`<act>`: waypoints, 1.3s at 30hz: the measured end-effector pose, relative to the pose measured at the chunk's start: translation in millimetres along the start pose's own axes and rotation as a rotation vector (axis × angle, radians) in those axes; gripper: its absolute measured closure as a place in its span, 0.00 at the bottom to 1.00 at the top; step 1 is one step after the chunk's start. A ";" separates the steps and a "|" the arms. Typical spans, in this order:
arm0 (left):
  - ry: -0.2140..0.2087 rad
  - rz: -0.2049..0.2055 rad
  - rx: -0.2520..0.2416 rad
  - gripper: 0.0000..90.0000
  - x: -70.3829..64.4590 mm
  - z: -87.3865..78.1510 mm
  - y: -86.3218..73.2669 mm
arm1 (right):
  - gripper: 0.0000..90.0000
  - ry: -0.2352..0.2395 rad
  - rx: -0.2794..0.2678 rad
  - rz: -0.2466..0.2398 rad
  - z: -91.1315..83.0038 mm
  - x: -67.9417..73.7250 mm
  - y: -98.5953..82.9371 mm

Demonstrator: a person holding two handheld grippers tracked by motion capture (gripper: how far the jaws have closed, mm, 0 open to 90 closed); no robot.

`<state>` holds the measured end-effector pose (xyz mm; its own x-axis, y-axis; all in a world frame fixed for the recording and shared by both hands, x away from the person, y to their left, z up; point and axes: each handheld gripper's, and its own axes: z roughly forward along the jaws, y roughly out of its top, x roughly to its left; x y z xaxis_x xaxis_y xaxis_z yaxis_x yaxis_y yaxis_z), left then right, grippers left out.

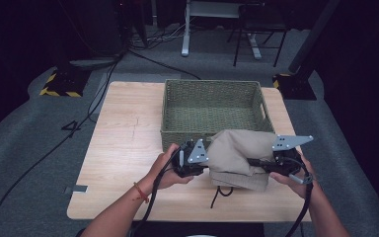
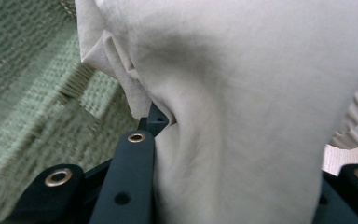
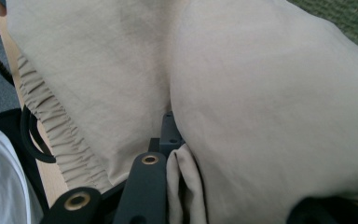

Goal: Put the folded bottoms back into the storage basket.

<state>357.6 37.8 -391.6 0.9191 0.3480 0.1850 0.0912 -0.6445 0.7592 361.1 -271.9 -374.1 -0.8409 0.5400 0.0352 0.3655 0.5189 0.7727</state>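
Dark floor and cables ring the wooden table in the high view, where a folded beige garment hangs between the left gripper and right gripper, its long axis running hand to hand, its far edge over the near rim of the green woven basket. From the left gripper view, jaws pinch cloth, basket weave just beyond. From the right gripper view, jaws likewise bite a fold; the basket lies forward of both hands equally.

Beige cloth hides the far jaw of the left tool and of the right tool. The green woven basket appears motion-blurred, and its near wall is partly covered.
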 end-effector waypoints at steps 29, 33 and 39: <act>0.102 -0.010 -0.035 0.79 52.3 -30.4 43.5 | 0.85 -0.062 -0.035 -0.039 -8.3 -32.8 78.3; 0.115 -0.022 -0.037 0.79 60.4 -30.8 46.4 | 0.85 -0.070 -0.034 -0.035 -4.3 -39.5 87.0; 0.138 -0.037 -0.043 0.79 71.6 -31.6 48.7 | 0.85 -0.086 -0.033 -0.042 0.8 -48.3 100.7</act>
<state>415.7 52.8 -321.6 0.8539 0.4628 0.2381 0.1046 -0.6009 0.7925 438.8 -245.2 -298.5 -0.8173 0.5739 -0.0513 0.3160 0.5209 0.7930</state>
